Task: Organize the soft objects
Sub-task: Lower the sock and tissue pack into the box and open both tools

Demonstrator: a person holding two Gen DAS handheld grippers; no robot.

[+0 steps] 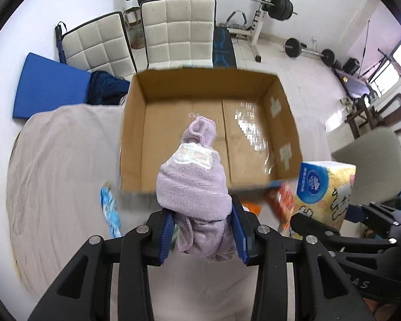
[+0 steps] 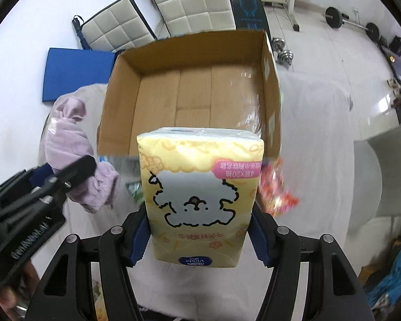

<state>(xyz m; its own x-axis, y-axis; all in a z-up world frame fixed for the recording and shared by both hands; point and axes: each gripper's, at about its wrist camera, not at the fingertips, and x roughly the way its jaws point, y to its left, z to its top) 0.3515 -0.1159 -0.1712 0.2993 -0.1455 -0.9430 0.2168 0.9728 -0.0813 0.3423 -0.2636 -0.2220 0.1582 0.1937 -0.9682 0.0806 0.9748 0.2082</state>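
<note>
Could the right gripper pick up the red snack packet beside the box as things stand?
Probably not: the right gripper is shut on the yellow tissue pack, so its jaws are full, though the red snack packet lies uncovered.

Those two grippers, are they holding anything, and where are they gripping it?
Yes. The left gripper pinches a rolled lilac towel near its lower end. The right gripper clamps a yellow tissue pack by the sides of its near end.

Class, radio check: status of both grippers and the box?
Left gripper shut on lilac towel. Right gripper shut on tissue pack. Cardboard box open, nothing inside, path unobstructed.
</note>
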